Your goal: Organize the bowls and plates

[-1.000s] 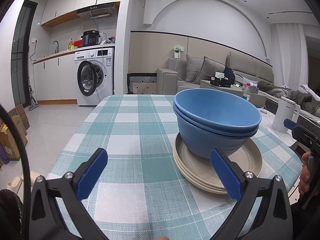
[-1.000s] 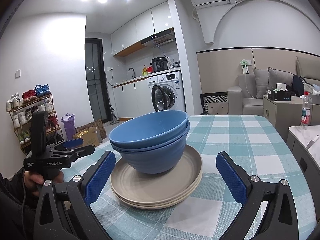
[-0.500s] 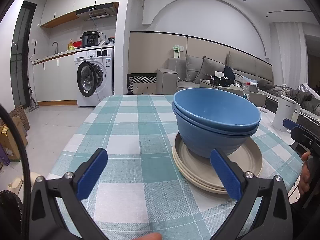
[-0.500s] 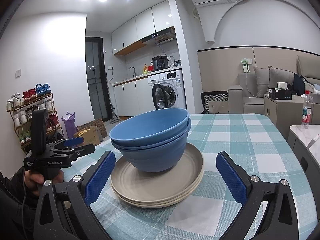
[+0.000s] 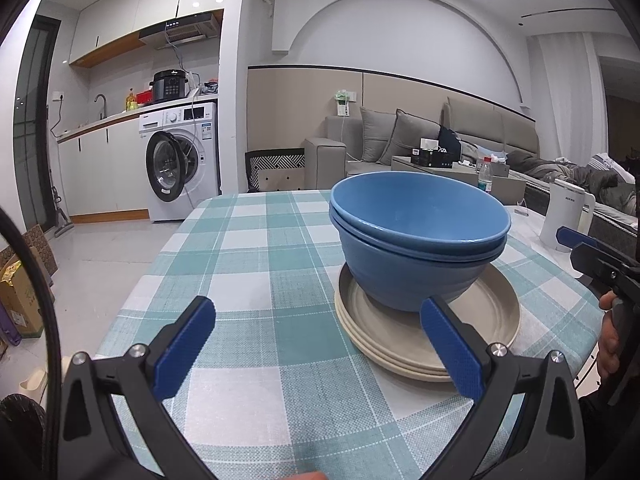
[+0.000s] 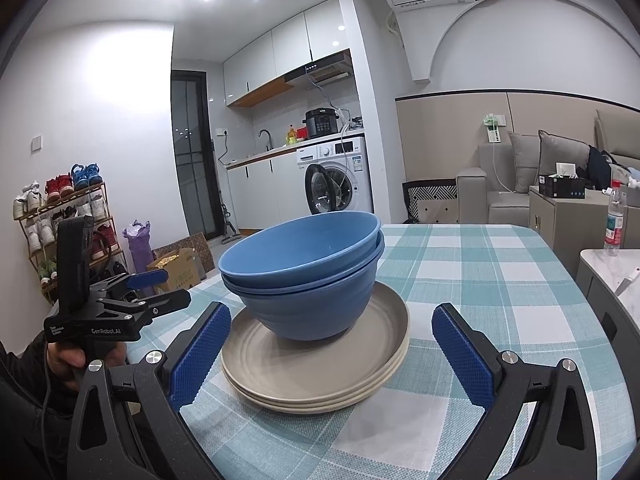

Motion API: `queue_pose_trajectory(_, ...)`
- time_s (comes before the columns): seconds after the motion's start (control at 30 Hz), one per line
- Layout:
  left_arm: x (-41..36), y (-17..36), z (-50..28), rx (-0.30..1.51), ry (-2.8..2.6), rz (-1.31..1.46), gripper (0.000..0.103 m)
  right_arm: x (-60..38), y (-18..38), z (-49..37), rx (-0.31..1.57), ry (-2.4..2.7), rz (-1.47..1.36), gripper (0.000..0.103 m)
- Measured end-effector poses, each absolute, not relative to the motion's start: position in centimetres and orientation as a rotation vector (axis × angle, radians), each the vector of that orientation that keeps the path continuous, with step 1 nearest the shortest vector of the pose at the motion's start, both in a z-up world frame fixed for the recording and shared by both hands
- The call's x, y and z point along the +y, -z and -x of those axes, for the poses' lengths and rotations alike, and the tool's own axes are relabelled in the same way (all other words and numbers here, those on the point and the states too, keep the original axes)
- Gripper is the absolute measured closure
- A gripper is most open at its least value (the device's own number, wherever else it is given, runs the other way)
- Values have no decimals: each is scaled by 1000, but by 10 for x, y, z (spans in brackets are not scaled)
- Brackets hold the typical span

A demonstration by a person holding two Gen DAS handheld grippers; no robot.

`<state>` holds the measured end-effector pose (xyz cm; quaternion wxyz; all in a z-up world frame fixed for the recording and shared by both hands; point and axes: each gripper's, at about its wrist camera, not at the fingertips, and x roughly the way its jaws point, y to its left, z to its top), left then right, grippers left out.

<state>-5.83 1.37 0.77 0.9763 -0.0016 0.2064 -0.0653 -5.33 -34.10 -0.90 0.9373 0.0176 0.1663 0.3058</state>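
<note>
Quick count of what's on the checked table [image 5: 256, 264]: two blue bowls [image 6: 304, 276], one nested inside the other, and they sit on a stack of beige plates [image 6: 320, 372]. From the right wrist view I make out three plate rims, though the edges are thin so I wouldn't swear to it. Two grippers total, the left gripper [image 5: 320, 352] and the right gripper [image 6: 332, 356], each with two blue-padded fingers. One white kettle [image 5: 564, 216] off to the side, and one water bottle [image 6: 614, 220].
</note>
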Motion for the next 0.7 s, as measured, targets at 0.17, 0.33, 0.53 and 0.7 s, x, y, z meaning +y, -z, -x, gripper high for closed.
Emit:
queue_pose_trajectory(0.17,14,-8,58,415,131,3,0,-342,9,52,342,-626,-36,1)
queue_pose_trajectory(0.33,14,-8,58,410,130,2,0,-342,9,52,342,-626,-33,1)
queue_pose_trajectory(0.53,14,-8,59,411,132,1,0,-342,10,52,344,-627,-30,1)
queue_pose_trajectory(0.7,14,-8,59,411,133,0,0,-341,12,51,347,-632,-19,1)
